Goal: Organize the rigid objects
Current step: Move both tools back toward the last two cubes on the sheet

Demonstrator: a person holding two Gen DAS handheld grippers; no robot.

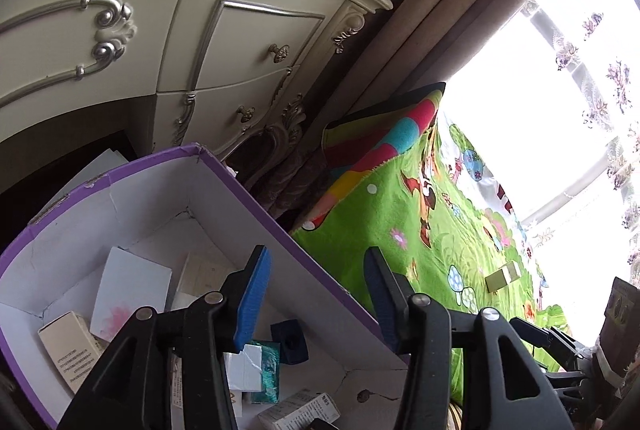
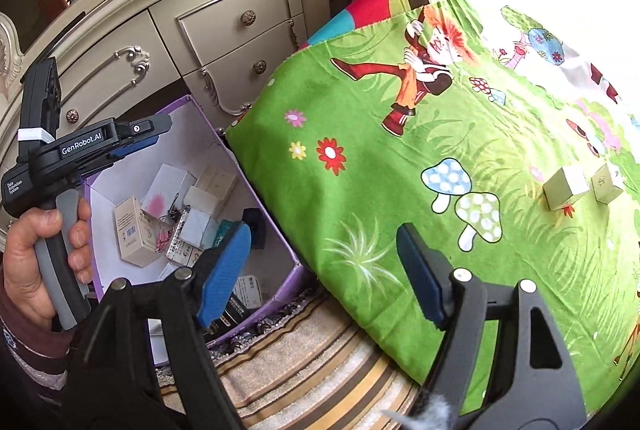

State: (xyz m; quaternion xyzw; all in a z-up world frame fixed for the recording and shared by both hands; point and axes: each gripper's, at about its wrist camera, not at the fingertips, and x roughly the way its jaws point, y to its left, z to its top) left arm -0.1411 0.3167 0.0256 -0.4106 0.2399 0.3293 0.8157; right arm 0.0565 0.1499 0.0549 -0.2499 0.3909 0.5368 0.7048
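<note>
A purple cardboard box (image 1: 256, 198) (image 2: 298, 272) sits on the floor beside a bed with a green cartoon blanket (image 1: 420, 230) (image 2: 400, 190). It holds several small cartons, a white card with a pink mark (image 1: 128, 294) (image 2: 162, 196) and a dark blue cube (image 1: 290, 342). My left gripper (image 1: 318, 286) is open and empty above the box's near wall; it also shows in the right wrist view (image 2: 152, 138). My right gripper (image 2: 320, 266) is open and empty over the blanket's edge. Two small pale boxes (image 2: 566, 188) (image 2: 608, 184) lie on the blanket; one shows in the left wrist view (image 1: 502, 276).
A cream dresser (image 1: 180, 42) (image 2: 200, 42) with drawers stands behind the box. Curtains (image 1: 420, 10) and a bright window are beyond the bed. A striped rug (image 2: 320, 370) covers the floor below.
</note>
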